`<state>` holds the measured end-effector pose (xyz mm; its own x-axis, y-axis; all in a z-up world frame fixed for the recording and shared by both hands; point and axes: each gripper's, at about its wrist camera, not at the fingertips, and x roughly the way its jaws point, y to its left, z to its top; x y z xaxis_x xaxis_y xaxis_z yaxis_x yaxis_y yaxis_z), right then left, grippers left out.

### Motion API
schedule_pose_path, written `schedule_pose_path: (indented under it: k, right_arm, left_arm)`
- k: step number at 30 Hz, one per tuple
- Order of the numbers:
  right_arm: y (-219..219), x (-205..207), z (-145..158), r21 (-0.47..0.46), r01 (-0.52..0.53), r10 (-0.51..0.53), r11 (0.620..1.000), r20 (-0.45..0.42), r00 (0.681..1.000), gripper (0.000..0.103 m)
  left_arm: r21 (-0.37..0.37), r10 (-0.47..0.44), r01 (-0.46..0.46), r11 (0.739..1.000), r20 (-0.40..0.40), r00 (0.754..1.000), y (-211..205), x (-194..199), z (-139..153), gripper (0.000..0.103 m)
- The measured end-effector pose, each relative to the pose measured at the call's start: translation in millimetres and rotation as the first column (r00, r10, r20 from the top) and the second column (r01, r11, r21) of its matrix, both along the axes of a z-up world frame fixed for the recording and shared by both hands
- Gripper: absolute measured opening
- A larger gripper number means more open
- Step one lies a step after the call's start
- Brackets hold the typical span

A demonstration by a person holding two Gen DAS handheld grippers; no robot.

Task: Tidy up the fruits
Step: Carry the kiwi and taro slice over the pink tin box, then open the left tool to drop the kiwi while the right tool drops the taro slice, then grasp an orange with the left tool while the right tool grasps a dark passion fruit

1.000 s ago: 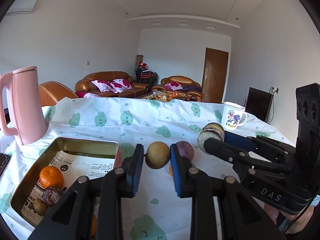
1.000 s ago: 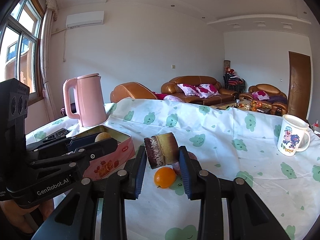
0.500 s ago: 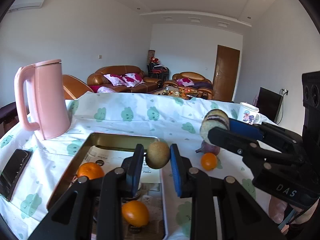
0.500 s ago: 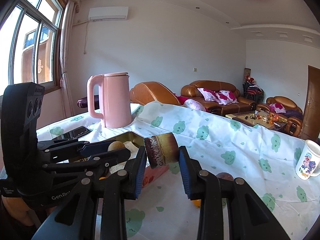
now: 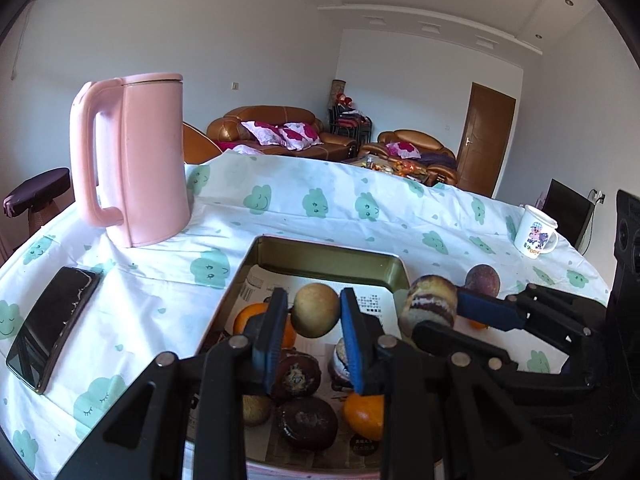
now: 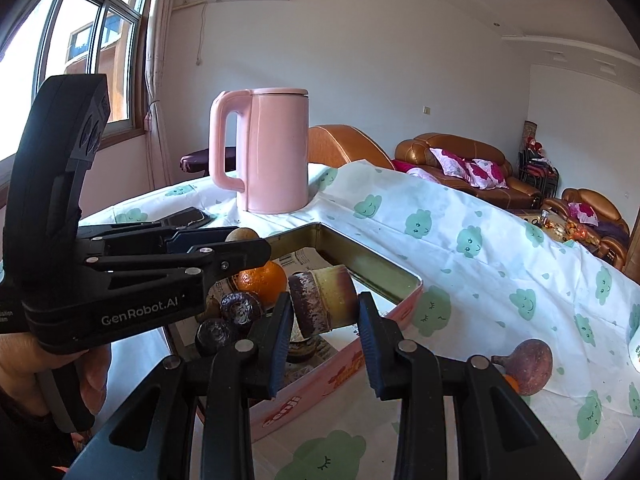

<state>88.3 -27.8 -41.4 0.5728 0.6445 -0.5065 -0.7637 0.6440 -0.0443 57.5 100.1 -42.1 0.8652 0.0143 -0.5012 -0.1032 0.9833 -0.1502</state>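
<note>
Left wrist view: fingers (image 5: 276,332) clamp a round brown fruit (image 5: 315,310) between them, above the tin (image 5: 328,254).

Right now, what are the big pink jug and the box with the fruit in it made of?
The pink jug looks like matte plastic: smooth, evenly coloured, with a moulded handle. The box looks like metal tin: shiny golden inside walls with reflections, printed pink outside.

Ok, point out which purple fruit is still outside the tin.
The round purple fruit lying on the tablecloth right of the tin; the others lie inside it.
</note>
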Motion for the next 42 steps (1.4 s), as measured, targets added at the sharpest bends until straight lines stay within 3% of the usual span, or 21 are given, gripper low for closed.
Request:
schedule_pose_path:
  k: [11, 12, 13, 14, 15, 16, 17, 22, 26, 28, 31, 42]
  right_arm:
    - [17, 22, -14, -0.074, 0.019, -0.025, 0.997, -0.078, 0.997, 0.035]
    - [16, 21, -13, -0.072, 0.016, -0.022, 0.997, -0.08, 0.997, 0.036]
    - [14, 20, -12, -0.072, 0.023, -0.029, 0.997, -0.075, 0.997, 0.039]
    - [11, 19, -11, -0.07, 0.034, -0.039, 0.997, -0.069, 0.997, 0.052]
    - [6, 18, -9, -0.057, 0.042, -0.045, 0.997, -0.06, 0.997, 0.062]
    - [0, 16, -7, -0.039, 0.05, -0.052, 0.998, -0.053, 0.997, 0.063]
    - [-7, 17, -4, -0.025, 0.061, -0.062, 0.998, -0.052, 0.997, 0.063]
    - [-50, 24, 7, 0.026, 0.128, -0.126, 0.991, -0.057, 0.99, 0.063]
    - [-88, 40, 11, 0.009, 0.22, -0.219, 0.975, -0.054, 0.974, 0.064]
    - [-106, 51, 10, -0.005, 0.271, -0.27, 0.963, -0.059, 0.961, 0.064]
    - [-129, 65, 4, -0.029, 0.334, -0.335, 0.942, -0.091, 0.938, 0.064]
    - [-123, 110, -15, -0.066, 0.348, -0.355, 0.935, -0.201, 0.913, 0.064]
  left_arm:
    - [-0.006, -0.007, 0.007, 1.0, -0.051, 0.999, 4, 13, -8, 0.029]
    - [-0.009, -0.001, 0.0, 1.0, -0.048, 0.999, 5, 12, -8, 0.034]
    - [-0.016, 0.007, -0.007, 1.0, -0.041, 0.999, 7, 10, -7, 0.047]
    - [-0.025, 0.016, -0.017, 1.0, -0.027, 0.999, 8, 6, -6, 0.056]
    - [-0.031, 0.032, -0.032, 0.999, -0.012, 0.999, 11, 3, -4, 0.071]
    - [-0.034, 0.051, -0.051, 0.998, 0.004, 0.999, 13, 0, -2, 0.08]
    - [-0.039, 0.06, -0.06, 0.997, 0.014, 0.998, 14, -3, 0, 0.082]
    - [-0.05, 0.056, -0.054, 0.997, 0.034, 0.998, 12, -8, 6, 0.083]
    - [-0.043, 0.026, -0.024, 0.999, 0.045, 0.999, -4, -6, 13, 0.083]
    - [-0.025, 0.01, -0.009, 1.0, 0.054, 0.999, -18, -4, 16, 0.091]
    - [0.007, -0.027, 0.027, 1.0, 0.061, 0.998, -41, 2, 19, 0.093]
    - [0.082, -0.108, 0.106, 0.991, 0.016, 0.994, -100, 34, 11, 0.093]
